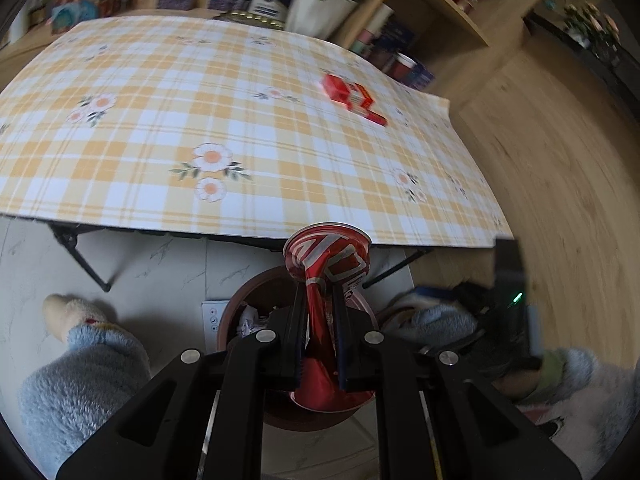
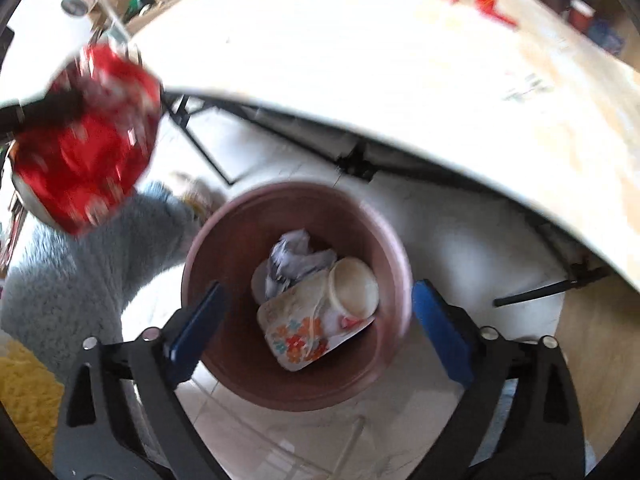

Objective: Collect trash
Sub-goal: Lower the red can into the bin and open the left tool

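Note:
My left gripper (image 1: 318, 292) is shut on a crushed red soda can (image 1: 328, 256), pinched flat at its middle, above the brown bin (image 1: 240, 300) on the floor. The right wrist view shows the same red can (image 2: 86, 148) at upper left, blurred, held by the left gripper's dark fingers. My right gripper (image 2: 316, 300) stands wide open over the brown bin (image 2: 248, 216), nothing between its blue pads (image 2: 196, 320). Inside the bin lie a flowered paper cup (image 2: 304, 328) and crumpled paper (image 2: 294, 258). A red packet (image 1: 348, 94) lies on the checked tablecloth at the far right.
The table (image 1: 200, 132) with its yellow checked cloth overhangs the bin; black folding legs (image 1: 88, 264) stand beneath. A person's legs in fluffy blue fabric (image 1: 80, 376) and slippers flank the bin. Shelves (image 1: 432, 12) and a flowerpot (image 1: 316, 12) stand behind the table.

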Demonstrator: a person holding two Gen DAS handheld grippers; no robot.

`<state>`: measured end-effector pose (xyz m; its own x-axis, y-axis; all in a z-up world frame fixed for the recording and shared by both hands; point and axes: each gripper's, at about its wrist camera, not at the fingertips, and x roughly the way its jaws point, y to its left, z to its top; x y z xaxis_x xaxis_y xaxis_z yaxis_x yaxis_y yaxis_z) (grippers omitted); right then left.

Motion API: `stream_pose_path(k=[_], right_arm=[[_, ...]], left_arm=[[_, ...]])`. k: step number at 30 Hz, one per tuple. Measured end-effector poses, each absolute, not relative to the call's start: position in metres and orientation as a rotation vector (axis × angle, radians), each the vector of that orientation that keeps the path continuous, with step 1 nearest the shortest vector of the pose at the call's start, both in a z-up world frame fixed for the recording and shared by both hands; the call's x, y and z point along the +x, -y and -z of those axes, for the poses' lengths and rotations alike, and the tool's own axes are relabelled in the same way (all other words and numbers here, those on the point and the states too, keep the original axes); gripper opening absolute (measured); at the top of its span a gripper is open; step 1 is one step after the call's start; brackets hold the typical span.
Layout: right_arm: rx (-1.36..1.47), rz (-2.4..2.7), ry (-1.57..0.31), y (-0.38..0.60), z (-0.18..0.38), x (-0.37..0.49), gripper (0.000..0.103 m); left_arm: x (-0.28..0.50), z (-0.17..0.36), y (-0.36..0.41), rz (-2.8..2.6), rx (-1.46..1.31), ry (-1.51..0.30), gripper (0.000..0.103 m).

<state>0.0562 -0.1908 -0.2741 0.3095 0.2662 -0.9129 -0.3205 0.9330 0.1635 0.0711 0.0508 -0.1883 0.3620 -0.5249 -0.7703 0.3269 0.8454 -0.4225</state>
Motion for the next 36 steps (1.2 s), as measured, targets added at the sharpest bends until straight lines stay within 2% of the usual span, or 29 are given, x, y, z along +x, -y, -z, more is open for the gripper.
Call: stream_pose_path(k=[10,15,20,25,36], right_arm=[[0.049,-0.217,-1.023,0.257,0.211,0.065,0.097],[0.070,-0.162,-0.968,0.277,0.193,0.070,0.097],[0.101,-0.136,-0.961,0.281,0.195,0.069,0.097],[0.103,-0.133,-0.990,0.274,0.203,0.067,0.097],[0.097,-0.146,-1.026,0.262,0.216,0.074,0.097]], left_arm=[[0.072,0.211,-0.006,0.676,-0.056,-1.083,0.012],[0.063,0.238,0.024,0.748,0.150,-1.048,0.012],[0.053,0.268,0.044,0.809,0.317,-1.032,0.012],[0.048,0.290,0.056,0.847,0.364,-1.077,0.012],[0.064,0.310,0.046,0.785,0.282,-1.151,0.012]])
